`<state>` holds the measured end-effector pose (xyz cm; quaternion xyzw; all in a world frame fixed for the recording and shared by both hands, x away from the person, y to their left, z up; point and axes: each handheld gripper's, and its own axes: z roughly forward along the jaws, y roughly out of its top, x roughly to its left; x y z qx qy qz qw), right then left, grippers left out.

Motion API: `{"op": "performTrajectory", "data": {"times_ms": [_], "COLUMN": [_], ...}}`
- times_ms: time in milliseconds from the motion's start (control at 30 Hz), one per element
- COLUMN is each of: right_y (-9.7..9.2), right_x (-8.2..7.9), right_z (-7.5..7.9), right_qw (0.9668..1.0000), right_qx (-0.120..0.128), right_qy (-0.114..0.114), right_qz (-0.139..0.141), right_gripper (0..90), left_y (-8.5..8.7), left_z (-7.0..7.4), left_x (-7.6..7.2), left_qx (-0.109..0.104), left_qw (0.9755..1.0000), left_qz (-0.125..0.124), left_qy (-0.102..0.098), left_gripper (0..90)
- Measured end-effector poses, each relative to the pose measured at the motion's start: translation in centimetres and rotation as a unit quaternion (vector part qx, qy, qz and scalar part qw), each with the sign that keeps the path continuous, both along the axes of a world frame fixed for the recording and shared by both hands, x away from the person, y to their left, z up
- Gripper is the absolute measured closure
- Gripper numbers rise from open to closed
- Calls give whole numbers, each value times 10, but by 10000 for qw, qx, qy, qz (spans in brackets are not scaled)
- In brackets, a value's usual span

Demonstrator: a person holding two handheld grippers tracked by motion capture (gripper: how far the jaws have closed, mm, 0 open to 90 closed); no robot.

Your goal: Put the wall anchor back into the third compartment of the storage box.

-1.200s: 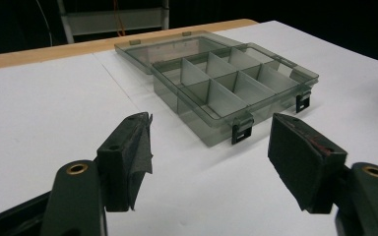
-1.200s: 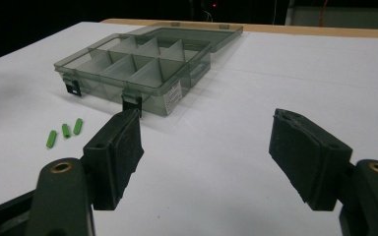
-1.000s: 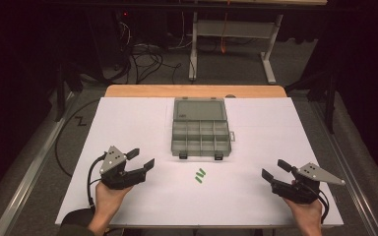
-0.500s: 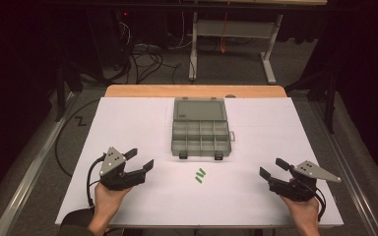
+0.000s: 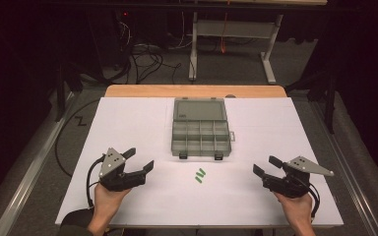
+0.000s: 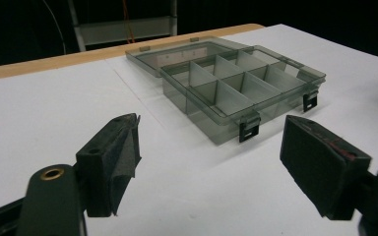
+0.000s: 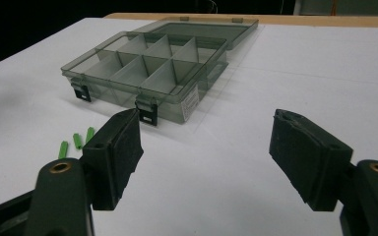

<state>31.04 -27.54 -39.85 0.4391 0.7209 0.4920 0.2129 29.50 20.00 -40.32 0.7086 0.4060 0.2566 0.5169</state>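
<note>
A grey see-through compartment box (image 5: 200, 138) lies open in the middle of the white table top (image 5: 128, 123), its lid folded flat behind it and its compartments bare. In front of it lie a few small green pieces (image 5: 200, 175). At the near left my left gripper (image 5: 140, 158) is open with nothing between its pads; its jaws have just been opening. It points toward the box (image 6: 236, 83). At the near right my right gripper (image 5: 266, 165) stands open and holds nothing. It faces the box (image 7: 147, 64), with the green pieces (image 7: 76, 142) to the left of its left jaw.
The white sheet leaves a wooden strip (image 5: 192, 91) of the table bare at the far edge. Beyond it on the dark floor are cables (image 5: 142, 54) and a white desk frame (image 5: 229, 29). A metal rail (image 5: 29, 172) runs along the table's left side.
The left gripper's jaws have spread wider. Both hands stay almost where they were; the right one has edged slightly left.
</note>
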Motion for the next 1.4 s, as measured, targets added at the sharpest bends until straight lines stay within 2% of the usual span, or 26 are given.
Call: {"op": "performTrajectory", "data": {"times_ms": [233,633,867,1000,1400], "right_y": [15,31,42,47,60], "right_x": [3,15,21,25,36], "right_z": [3,10,12,12,13], "right_qw": [9997,9974,9942,9919,9857], "right_qx": [-137,-356,-604,-707,-810], "right_qy": [12,459,685,843,1214], "right_qz": [210,437,576,642,844], "right_gripper": [300,363,410,446,521], "left_y": [-2,-3,-5,-5,-6], "left_z": [-1,-3,-5,-5,-5], "left_x": [0,3,4,4,4], "left_qx": [11,-67,-36,-16,-65], "left_qw": [10000,9999,9998,9998,9998], "left_qz": [-9,-77,-110,-122,-147], "left_qy": [-8,90,167,149,121], "left_gripper": [215,218,218,217,213]}}
